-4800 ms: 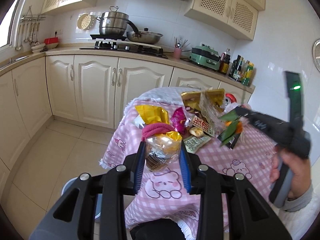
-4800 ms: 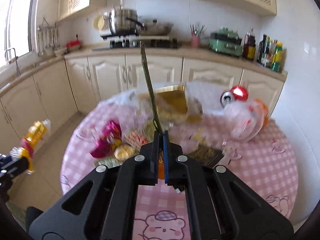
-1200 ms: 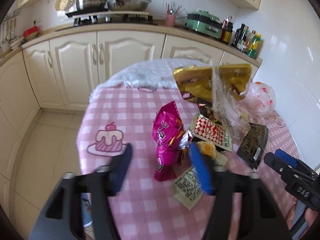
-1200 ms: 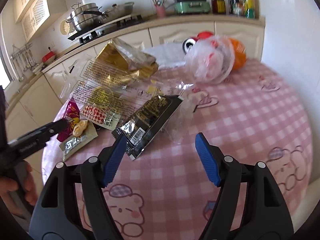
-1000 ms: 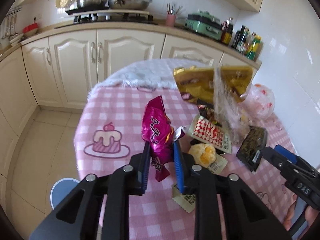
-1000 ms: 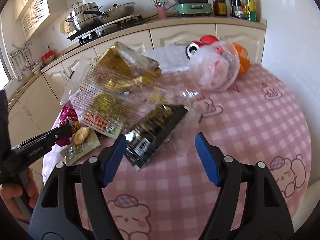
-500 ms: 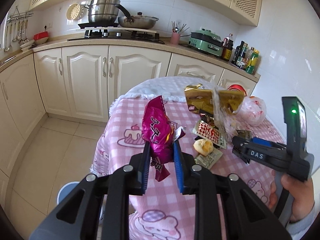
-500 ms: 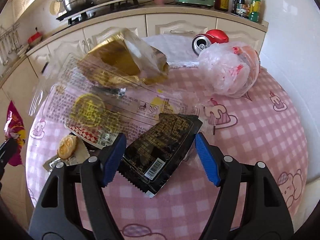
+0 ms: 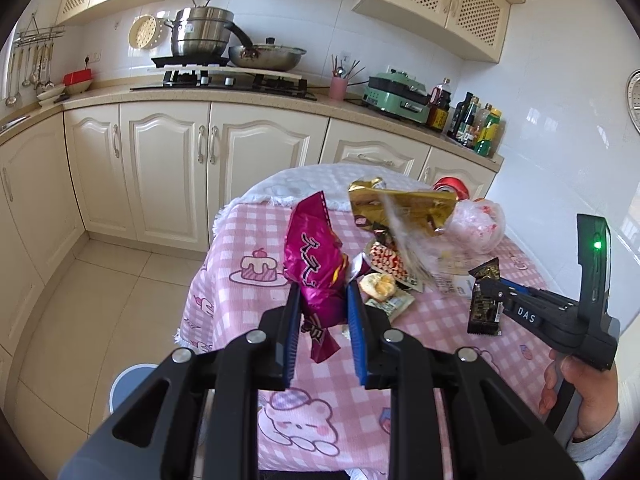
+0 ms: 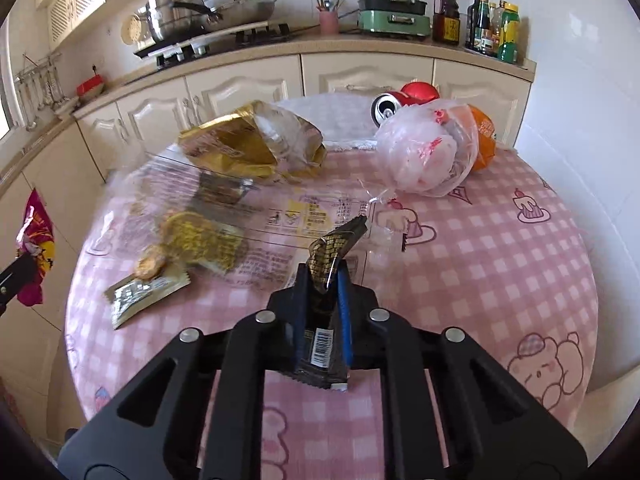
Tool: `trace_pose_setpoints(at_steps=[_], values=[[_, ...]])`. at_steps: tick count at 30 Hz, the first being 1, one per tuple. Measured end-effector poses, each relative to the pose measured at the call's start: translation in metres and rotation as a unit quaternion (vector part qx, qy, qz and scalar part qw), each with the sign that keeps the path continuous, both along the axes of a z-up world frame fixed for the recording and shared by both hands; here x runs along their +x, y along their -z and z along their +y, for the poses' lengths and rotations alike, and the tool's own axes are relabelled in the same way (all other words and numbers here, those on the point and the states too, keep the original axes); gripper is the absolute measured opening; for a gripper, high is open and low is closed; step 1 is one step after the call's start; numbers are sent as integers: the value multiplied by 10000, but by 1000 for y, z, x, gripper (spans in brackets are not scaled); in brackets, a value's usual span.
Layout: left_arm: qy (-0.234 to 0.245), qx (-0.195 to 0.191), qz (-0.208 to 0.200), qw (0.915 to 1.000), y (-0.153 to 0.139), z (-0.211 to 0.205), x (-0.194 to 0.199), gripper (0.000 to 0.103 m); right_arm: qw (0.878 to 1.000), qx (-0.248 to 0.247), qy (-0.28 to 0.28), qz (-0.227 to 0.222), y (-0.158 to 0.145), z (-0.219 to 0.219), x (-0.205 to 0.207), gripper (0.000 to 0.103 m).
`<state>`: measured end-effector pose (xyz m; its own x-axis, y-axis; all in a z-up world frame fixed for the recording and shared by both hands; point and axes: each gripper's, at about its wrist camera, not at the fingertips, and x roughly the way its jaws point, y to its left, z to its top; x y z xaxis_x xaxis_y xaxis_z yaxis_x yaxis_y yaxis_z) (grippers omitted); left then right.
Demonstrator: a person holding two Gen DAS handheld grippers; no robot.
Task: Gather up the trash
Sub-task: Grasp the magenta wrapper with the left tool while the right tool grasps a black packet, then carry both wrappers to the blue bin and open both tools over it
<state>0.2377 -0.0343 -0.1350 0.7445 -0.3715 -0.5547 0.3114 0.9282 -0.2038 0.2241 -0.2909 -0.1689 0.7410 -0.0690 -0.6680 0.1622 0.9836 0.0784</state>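
Left gripper clamped on magenta wrapper, raised off desk edge. Right gripper pinching black packet, lifted above desk, level, angled forward.

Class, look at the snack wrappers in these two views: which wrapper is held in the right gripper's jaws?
The black wrapper with the barcode label. The right gripper is shut on it, lifted off the table, whereas the magenta wrapper sits in the left gripper.
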Motion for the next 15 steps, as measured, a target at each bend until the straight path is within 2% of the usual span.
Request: trace_pose_setpoints(at_steps=[8,11,15], values=[[82,-28,-88,9999,-6,5,-21,22,9990,214,-375,70,-4,-1,-28,14],[90,-27,-105,9999,-6,6,-25,22,9987,259,-385,-195,-15,5,-40,14],[54,-139,-111,9998,-6,16,-30,22,9943,279,-874,-552,-40,43,-44,14]])
